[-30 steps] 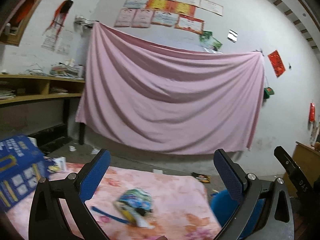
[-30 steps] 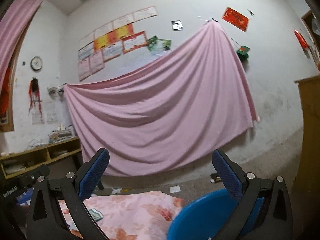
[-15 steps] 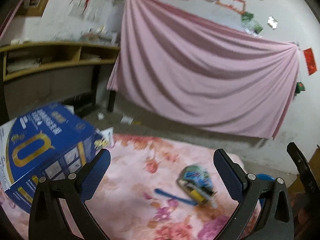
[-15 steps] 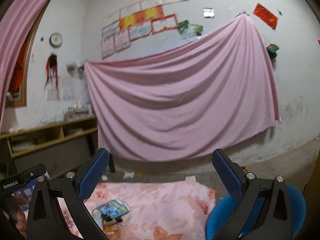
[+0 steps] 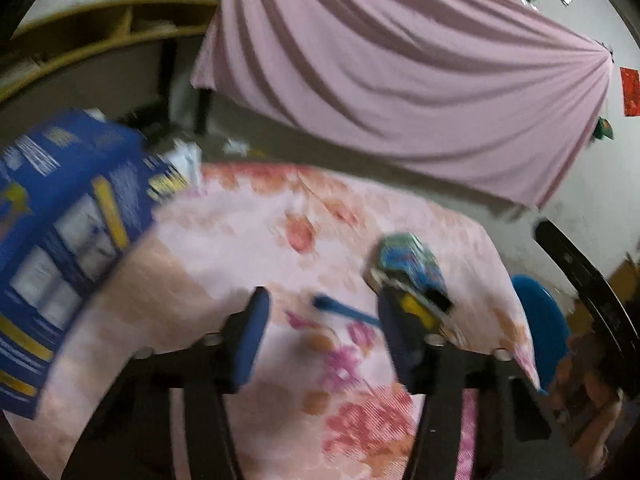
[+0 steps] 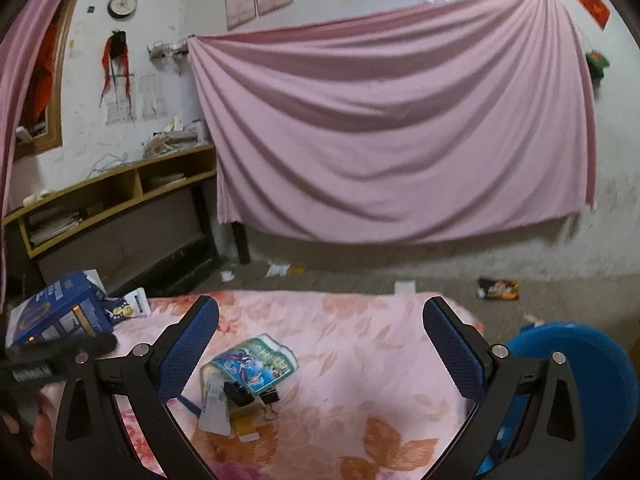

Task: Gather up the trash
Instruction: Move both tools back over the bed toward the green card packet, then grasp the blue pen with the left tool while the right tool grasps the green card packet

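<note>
A pile of trash lies on the pink floral tablecloth [image 6: 360, 344]: a colourful wrapper [image 6: 250, 362], paper tags and a black binder clip [image 6: 256, 394], with a blue stick [image 5: 344, 308] beside it. The wrapper [image 5: 408, 260] also shows in the blurred left wrist view. My left gripper [image 5: 320, 332] is open and empty, low over the cloth just left of the pile. My right gripper [image 6: 320, 344] is open and empty, above the table with the pile near its left finger.
A blue cardboard box [image 5: 60, 232] stands at the table's left end, also in the right wrist view [image 6: 60, 312]. A blue plastic basin [image 6: 568, 380] sits off the table's right edge. Litter [image 6: 498, 289] lies on the floor. A pink sheet [image 6: 392, 128] hangs behind.
Both grippers have tilted down toward the table. The left one has dropped closer to the cloth and its jaws have narrowed. The pile now shows in the right wrist view.
</note>
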The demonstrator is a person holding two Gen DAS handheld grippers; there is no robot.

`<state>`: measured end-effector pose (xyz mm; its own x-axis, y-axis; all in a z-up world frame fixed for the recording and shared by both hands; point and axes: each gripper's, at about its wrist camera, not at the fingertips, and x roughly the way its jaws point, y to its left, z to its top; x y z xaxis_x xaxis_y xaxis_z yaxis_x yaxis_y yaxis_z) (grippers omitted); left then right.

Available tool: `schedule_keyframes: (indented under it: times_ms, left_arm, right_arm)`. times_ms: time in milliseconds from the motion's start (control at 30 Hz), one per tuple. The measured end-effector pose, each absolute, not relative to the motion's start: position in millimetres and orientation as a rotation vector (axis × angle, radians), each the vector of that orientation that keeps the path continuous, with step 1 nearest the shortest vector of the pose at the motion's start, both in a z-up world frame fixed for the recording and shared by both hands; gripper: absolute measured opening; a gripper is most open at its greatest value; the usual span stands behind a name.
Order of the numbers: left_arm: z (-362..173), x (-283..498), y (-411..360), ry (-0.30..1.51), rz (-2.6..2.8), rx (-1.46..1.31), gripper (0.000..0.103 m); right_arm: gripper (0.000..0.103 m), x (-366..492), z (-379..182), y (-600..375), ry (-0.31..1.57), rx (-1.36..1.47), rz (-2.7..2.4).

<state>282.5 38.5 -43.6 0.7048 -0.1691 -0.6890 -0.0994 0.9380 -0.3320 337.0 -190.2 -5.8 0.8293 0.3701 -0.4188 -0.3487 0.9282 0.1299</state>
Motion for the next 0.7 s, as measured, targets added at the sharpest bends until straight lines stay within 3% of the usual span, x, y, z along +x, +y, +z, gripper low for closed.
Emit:
schedule_keyframes:
  times_ms: [67,267,400,533,700]
  left_arm:
    - [-48,286,32,0.823,-0.073,-0.367,0.036]
    - [-58,302,12,0.895,-0.135,-0.376,0.032]
    - [-60,315,10,0.916,-0.128,-0.408,0.031]
    - [-64,331,9,0.942,-0.094,-0.381,0.015]
    - [-68,349,3,0.944,-0.088,-0.284,0.012]
  right_arm:
    - [0.093,343,-9,-189,0.492,0.044,0.393]
    - [0.079,359,-24,-183,0.614,0.025,0.41]
    - [0.076,366,-35,-175,0.679,-0.007,0.412]
    - [0.075,371,-41,-166,0.714,-0.014,0.429]
    - [0.075,374,-43,-165,0.733,-0.015,0.433]
